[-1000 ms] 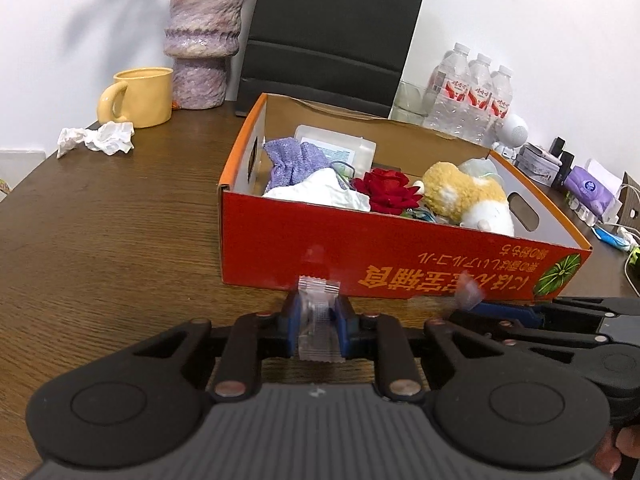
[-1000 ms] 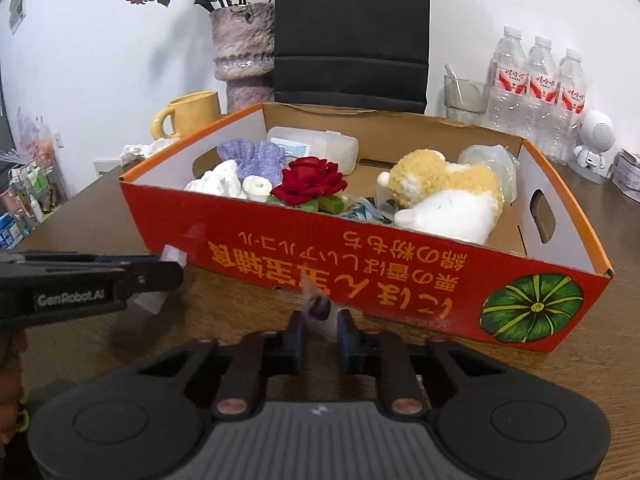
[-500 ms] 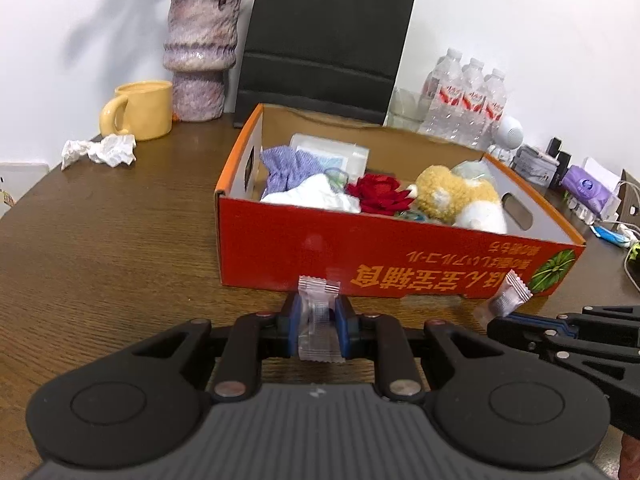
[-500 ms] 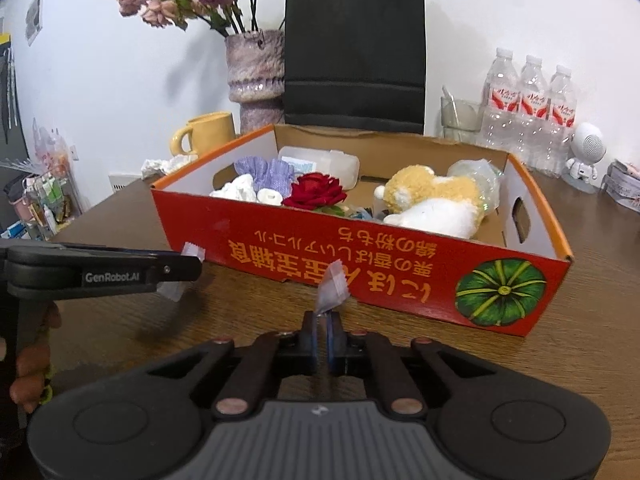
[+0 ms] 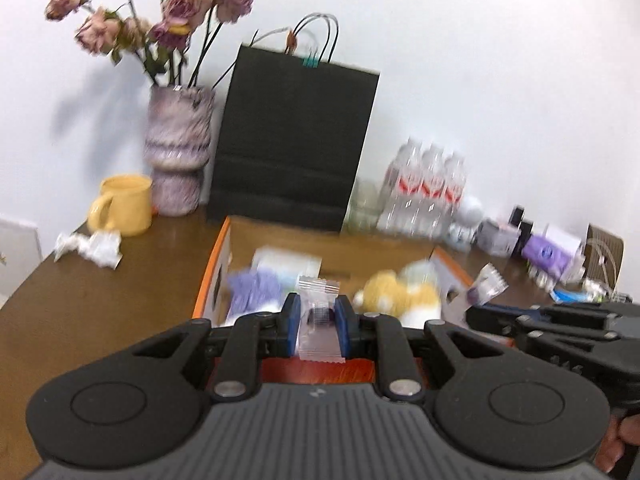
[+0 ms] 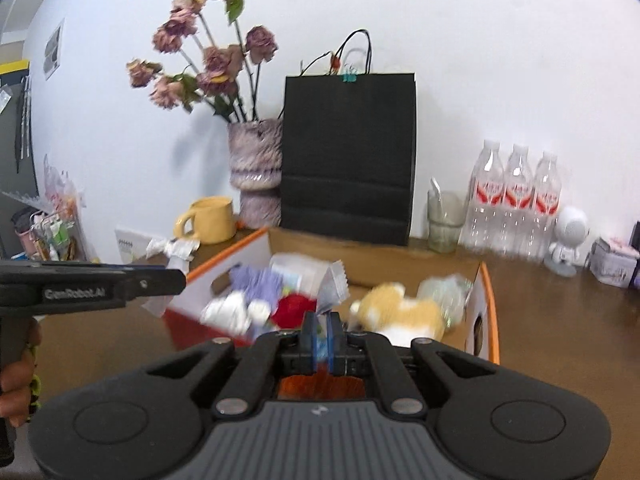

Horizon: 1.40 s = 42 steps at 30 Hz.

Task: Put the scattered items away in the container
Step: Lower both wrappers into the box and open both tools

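Observation:
In the left wrist view my left gripper (image 5: 317, 309) is shut on a clear-wrapped candy (image 5: 320, 322), held just above the near wall of the red and orange cardboard box (image 5: 218, 276). Low at the right edge of that view, my right gripper (image 5: 476, 313) holds up a second wrapped candy (image 5: 487, 287). The right wrist view shows the blue pads of the right gripper (image 6: 321, 320) pinching that candy (image 6: 333, 286) over the box (image 6: 490, 304). Inside the box lie a purple cloth (image 6: 256, 284), a red rose (image 6: 294, 310) and a yellow-white plush toy (image 6: 400, 308).
Behind the box stand a black paper bag (image 5: 296, 144), a vase of dried flowers (image 5: 178, 148), a yellow mug (image 5: 124, 204) and water bottles (image 6: 516, 196). A crumpled tissue (image 5: 92, 244) lies at the left. A glass (image 6: 444, 220) and small items line the right back.
Both grippers have risen with their candies, from table height in front of the box to above its near wall. The box now sits lower in both views.

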Tool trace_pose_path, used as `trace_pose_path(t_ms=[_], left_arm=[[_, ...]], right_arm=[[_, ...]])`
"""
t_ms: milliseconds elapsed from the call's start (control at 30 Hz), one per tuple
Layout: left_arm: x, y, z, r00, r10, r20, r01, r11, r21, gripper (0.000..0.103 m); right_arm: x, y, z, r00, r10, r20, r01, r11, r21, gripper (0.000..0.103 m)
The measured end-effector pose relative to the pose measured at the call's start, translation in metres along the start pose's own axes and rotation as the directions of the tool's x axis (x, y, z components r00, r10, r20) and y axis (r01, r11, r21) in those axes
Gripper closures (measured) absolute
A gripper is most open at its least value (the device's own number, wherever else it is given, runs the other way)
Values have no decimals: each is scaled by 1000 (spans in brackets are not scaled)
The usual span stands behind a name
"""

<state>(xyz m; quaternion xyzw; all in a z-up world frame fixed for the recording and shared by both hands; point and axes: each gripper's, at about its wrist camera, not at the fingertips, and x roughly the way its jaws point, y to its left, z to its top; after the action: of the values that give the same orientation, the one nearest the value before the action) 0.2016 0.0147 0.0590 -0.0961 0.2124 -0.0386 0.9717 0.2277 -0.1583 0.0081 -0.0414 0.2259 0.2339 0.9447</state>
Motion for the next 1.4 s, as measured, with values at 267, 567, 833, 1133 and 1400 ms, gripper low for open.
trace_pose_path(t_ms=[267,567,833,1133,1400], left_arm=[[73,6,21,997,64,-46,-66,997,-50,84],[120,19,0,986,79,-146,-85,996,-31,84],[125,13,-3,984,93,-151,-93,996,10,68],[98,2,6,993,104,-63,-102,994,31,0],[45,-21,5,995,80,55,-86,990,116,0]], right_arm=[[76,-11,15,995,-11,-99,16,999,42,99],[124,-19,-3,986,-29,-165,48,992,117,99],[127,-22,-4,987,-10,-162,30,992,123,90],[102,-16,7,994,-41,-98,50,994,94,11],[54,-16,9,993,-70,-93,81,990,115,0]])
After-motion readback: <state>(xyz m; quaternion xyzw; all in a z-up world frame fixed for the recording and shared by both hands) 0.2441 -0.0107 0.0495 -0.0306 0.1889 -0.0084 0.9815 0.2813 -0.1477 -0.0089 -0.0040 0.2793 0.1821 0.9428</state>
